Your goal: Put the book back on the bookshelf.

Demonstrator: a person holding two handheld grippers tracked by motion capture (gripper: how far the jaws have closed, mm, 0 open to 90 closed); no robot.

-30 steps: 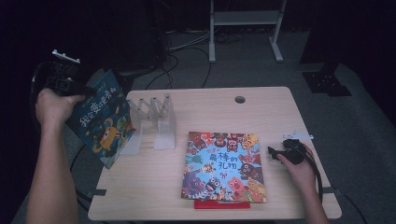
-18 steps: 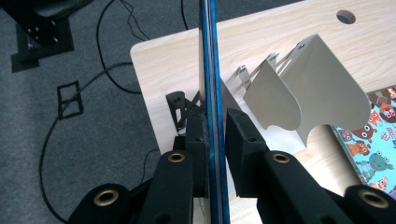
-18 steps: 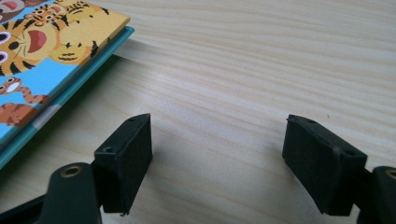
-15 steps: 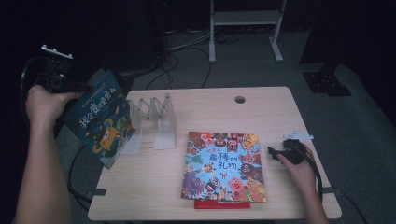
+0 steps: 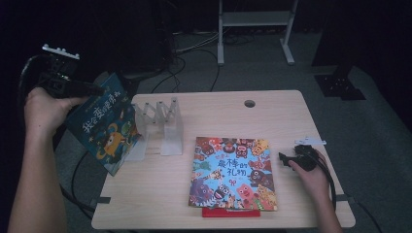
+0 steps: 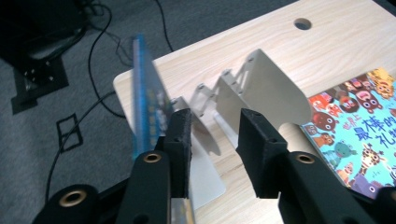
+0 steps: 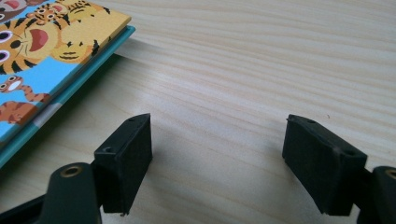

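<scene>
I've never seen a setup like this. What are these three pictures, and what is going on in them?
A person holds a hand-held two-jaw tool in each hand. One picture looks down from above; the other two come from cameras riding on the tools. On the wooden table stand a white folding book rack and a colourful picture book lying flat on a red one. The left gripper, jaws apart, is beside a blue book standing at the rack's end. The right gripper rests open near the flat book.

the upright blue picture book [image 5: 104,127] bears white characters and an orange monster. the flat book [image 5: 232,174] is turquoise with many-coloured animal faces, on a pale wood-grain worktop [image 5: 272,114].
</scene>
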